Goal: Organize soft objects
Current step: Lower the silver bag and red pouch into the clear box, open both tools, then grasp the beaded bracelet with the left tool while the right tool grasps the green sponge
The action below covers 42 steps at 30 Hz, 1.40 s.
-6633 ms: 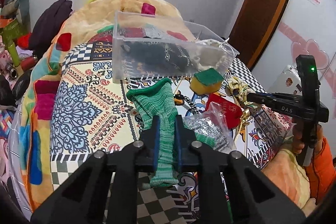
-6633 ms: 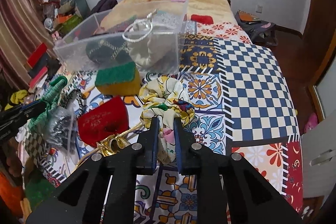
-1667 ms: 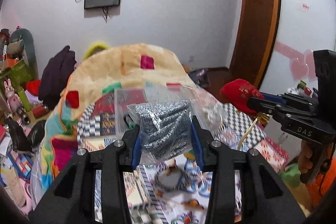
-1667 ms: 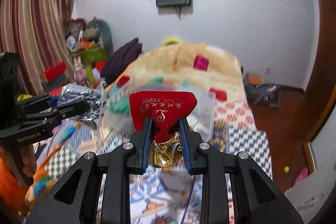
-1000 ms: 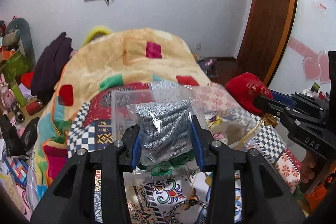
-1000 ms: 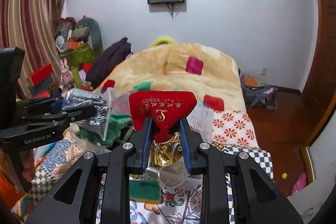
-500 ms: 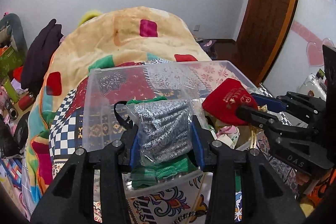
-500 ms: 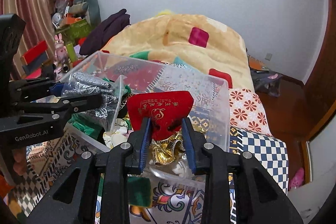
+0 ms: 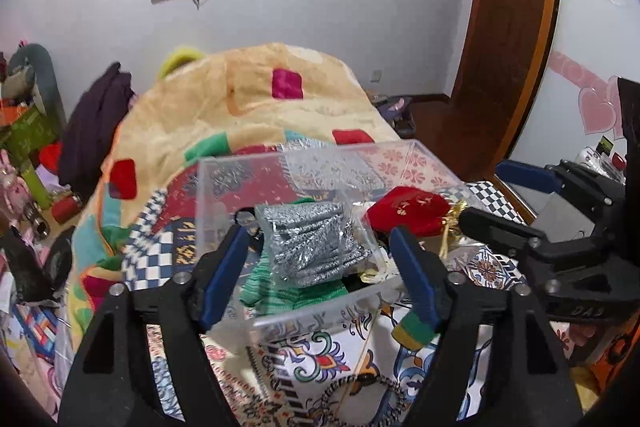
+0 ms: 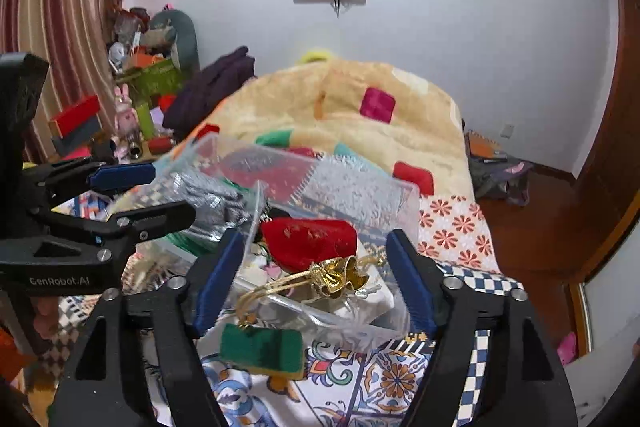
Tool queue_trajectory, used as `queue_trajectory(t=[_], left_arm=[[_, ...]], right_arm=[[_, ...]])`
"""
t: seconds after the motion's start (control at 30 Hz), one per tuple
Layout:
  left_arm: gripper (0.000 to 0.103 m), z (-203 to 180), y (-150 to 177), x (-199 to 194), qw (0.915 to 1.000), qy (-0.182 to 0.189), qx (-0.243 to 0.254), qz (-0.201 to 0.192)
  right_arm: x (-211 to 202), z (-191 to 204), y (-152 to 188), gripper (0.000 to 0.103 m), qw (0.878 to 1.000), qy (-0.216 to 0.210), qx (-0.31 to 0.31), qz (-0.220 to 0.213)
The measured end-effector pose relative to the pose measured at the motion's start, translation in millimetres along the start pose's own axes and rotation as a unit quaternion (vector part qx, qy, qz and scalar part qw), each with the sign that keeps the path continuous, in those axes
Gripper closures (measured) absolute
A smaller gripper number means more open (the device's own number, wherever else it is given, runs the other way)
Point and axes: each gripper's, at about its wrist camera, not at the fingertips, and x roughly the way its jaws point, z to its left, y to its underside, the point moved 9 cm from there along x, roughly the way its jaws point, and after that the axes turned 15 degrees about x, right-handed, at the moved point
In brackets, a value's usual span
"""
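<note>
A clear plastic box [image 9: 224, 195] stands on the patterned bed. My left gripper [image 9: 318, 239] is open over its near rim. A bag of silver scrubbers [image 9: 316, 247] lies in the box between the spread jaws, on a green knitted piece [image 9: 276, 287]. My right gripper [image 10: 312, 247] is open too. A red pouch with a gold drawstring top [image 10: 312, 239] lies in the box between its jaws; it also shows in the left wrist view [image 9: 408, 211]. The box shows in the right wrist view [image 10: 360, 183].
A green-and-yellow sponge [image 10: 262, 349] lies on the bed in front of the box, also in the left wrist view [image 9: 412, 329]. A black-and-white braided loop [image 9: 360, 395] lies near the front. A beige blanket [image 9: 248, 99] is heaped behind the box. Clutter [image 10: 140, 87] stands left of the bed.
Both grippers lowered to the box and opened. The silver scrubber bag and the red pouch left the jaws and now lie inside the box.
</note>
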Motion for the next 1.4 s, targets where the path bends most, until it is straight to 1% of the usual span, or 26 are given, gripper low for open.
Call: queue_trajectory(t=[0.03,0.07,0.17,0.2,0.23,0.3,0.33,0.5,0.63,0.7,0.87,0.9,0.93,1.0,1.07,1.13,1.17,1.23,1.3,1.33,1.37,1.4], left_arm=[[0.022,-1,0,-7,1.0,-0.006,0.004,-0.005],[0.021,0,-2,-11,0.9999,-0.01,0.006,-0.009],[0.019,-3,-1,-27,0.9996,-0.019,0.014,-0.018],[0.016,-4,0,-31,0.9995,-0.019,0.016,-0.02],[0.009,-5,1,-36,0.9994,-0.02,0.018,-0.021],[0.004,-6,6,-44,0.9992,-0.026,0.016,-0.024],[0.004,-6,9,-46,0.9992,-0.028,0.017,-0.024],[0.004,-10,35,-46,0.9996,-0.023,0.016,0.006],[0.004,-14,71,-33,0.9985,-0.013,0.011,0.051],[0.004,-17,86,-24,0.9973,-0.014,0.013,0.071],[0.005,-18,112,-9,0.9954,-0.008,0.001,0.096],[0.01,-19,115,-7,0.9951,-0.007,0.001,0.098],[0.018,-20,117,-5,0.9948,-0.005,0.003,0.102],[0.027,-23,121,0,0.9936,0.002,0.012,0.112],[0.032,-25,123,3,0.9931,0.004,0.016,0.116],[0.043,-24,124,4,0.9928,-0.004,0.021,0.117],[0.045,-25,124,6,0.9926,-0.003,0.023,0.119],[0.055,-29,126,9,0.9917,0.008,0.024,0.126],[0.06,-33,128,11,0.9908,0.014,0.029,0.131],[0.062,-33,128,12,0.9907,0.016,0.031,0.132],[0.063,-34,128,13,0.9907,0.016,0.033,0.131],[0.064,-35,128,12,0.9906,0.017,0.035,0.131]], right_arm=[[-6,1,-2,0.026,1.0,-0.003,0.003,-0.005],[-10,2,-3,0.024,1.0,-0.007,0.005,-0.009],[-22,4,-2,0.019,1.0,-0.012,0.005,-0.016],[-25,6,-1,0.018,1.0,-0.012,0.004,-0.016],[-28,7,1,0.017,1.0,-0.013,0.002,-0.015],[-32,8,8,0.016,1.0,-0.016,0.0,-0.009],[-32,10,11,0.016,1.0,-0.016,-0.001,-0.006],[-24,10,36,0.015,0.999,-0.018,-0.001,0.026],[-8,9,60,0.015,0.998,-0.021,0.011,0.064],[2,9,69,0.015,0.996,-0.021,0.015,0.081],[21,9,85,0.015,0.994,-0.015,0.016,0.111],[23,9,88,0.015,0.993,-0.013,0.015,0.116],[27,10,91,0.015,0.993,-0.01,0.011,0.12],[33,11,94,0.015,0.992,-0.004,0.008,0.124],[40,11,96,0.015,0.991,-0.001,0.008,0.132],[43,10,97,0.015,0.991,0.0,0.008,0.137],[44,10,98,0.015,0.99,0.001,0.007,0.138],[45,10,98,0.016,0.99,0.003,0.005,0.139],[47,10,98,0.016,0.99,0.003,0.007,0.142],[48,10,98,0.018,0.99,0.002,0.008,0.143],[49,10,98,0.024,0.99,0.002,0.008,0.144],[50,10,99,0.034,0.989,0.001,0.006,0.146]])
